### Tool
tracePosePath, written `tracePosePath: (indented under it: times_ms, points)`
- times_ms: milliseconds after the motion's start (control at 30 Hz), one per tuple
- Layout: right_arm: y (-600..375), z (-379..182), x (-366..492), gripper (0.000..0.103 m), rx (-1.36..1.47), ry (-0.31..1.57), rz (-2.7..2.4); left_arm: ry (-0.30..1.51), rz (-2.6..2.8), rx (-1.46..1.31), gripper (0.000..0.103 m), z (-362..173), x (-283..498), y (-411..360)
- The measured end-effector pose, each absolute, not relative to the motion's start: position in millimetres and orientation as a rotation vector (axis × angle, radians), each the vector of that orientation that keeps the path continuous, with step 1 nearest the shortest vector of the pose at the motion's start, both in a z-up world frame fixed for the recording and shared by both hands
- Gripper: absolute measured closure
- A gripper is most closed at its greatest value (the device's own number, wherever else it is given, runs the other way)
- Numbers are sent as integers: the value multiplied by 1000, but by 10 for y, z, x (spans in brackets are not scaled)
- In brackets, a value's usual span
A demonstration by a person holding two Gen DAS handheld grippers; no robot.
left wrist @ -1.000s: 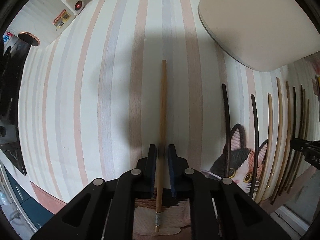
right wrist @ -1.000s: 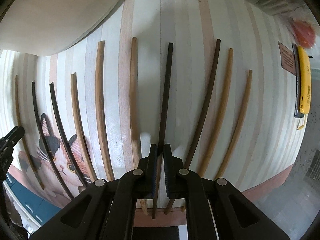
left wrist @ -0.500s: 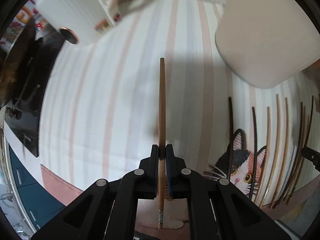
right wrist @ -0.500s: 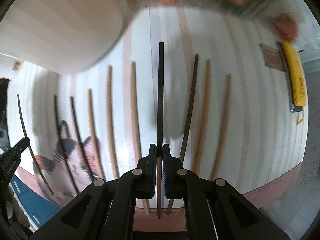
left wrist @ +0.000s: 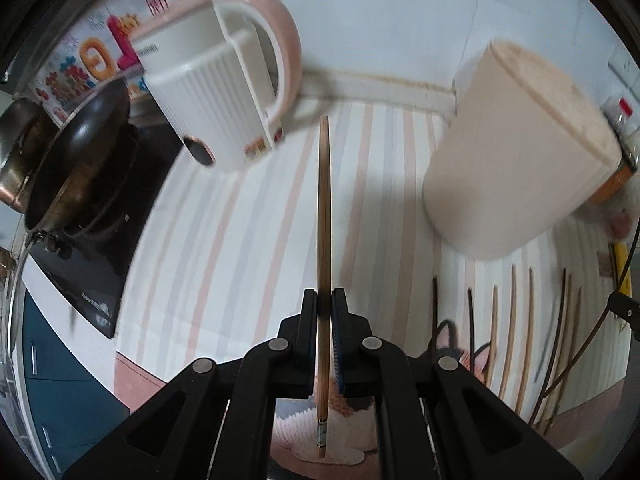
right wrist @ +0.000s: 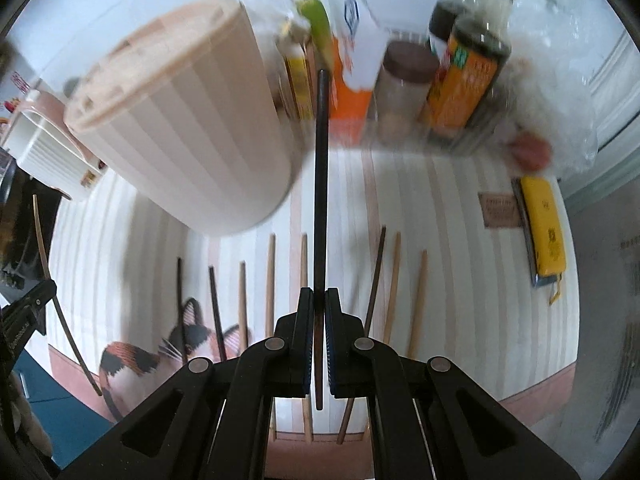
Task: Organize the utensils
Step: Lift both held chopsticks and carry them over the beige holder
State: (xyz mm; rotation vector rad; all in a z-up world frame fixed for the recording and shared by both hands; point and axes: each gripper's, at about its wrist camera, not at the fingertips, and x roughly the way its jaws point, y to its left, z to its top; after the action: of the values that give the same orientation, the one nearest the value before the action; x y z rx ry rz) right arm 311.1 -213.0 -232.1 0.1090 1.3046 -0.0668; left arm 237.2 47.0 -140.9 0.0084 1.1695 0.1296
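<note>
The left gripper (left wrist: 324, 304) has its jaws clenched on a light wooden chopstick (left wrist: 323, 216), which runs straight out ahead of the camera, its tip up against the view of the striped mat (left wrist: 208, 240) on the table and its butt end poking back below the jaws. The right gripper (right wrist: 319, 304) grasps a dark chopstick (right wrist: 321, 184) the same way, jaws closed on the shaft, the stick raised clear of the mat and pointing toward the jars at the back. Below it on the striped mat (right wrist: 460, 280) lie the remaining chopsticks (right wrist: 272, 280) in a loose row, some light wood and some dark, side by side but apart from one another, a few crossing the cat picture (right wrist: 132, 364) printed at the mat's near edge. A tall cream ribbed container (right wrist: 188, 120) stands at the back of the mat; in the left view the same container (left wrist: 516, 160) is to the right of the held stick. A white and pink kettle (left wrist: 224, 80) stands at the mat's far left corner, beside a dark pan (left wrist: 76, 160) on a black cooktop. At the right sit sauce bottles (right wrist: 468, 60), blurred, and a yellow case (right wrist: 546, 232) rests on the mat's right side.
</note>
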Motion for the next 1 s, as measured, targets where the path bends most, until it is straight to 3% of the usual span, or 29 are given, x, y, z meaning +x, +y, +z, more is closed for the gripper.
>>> tracePosePath:
  times_ms: [400, 600, 833, 1000]
  points:
    - [-1972, -1651, 3359, 98, 123, 1183, -29, 1027, 106, -28, 99, -806, 2533, 383]
    - [-2038, -1101, 3493, 98, 184, 1086, 19, 942, 11, -128, 99, -165, 2666, 310]
    - [-2114, -379, 3923, 98, 202, 927, 40, 832, -98, -207, 99, 491, 3096, 97]
    - [-2130, -215, 4370, 98, 232, 842, 25, 779, -127, -256, 99, 593, 3540, -54]
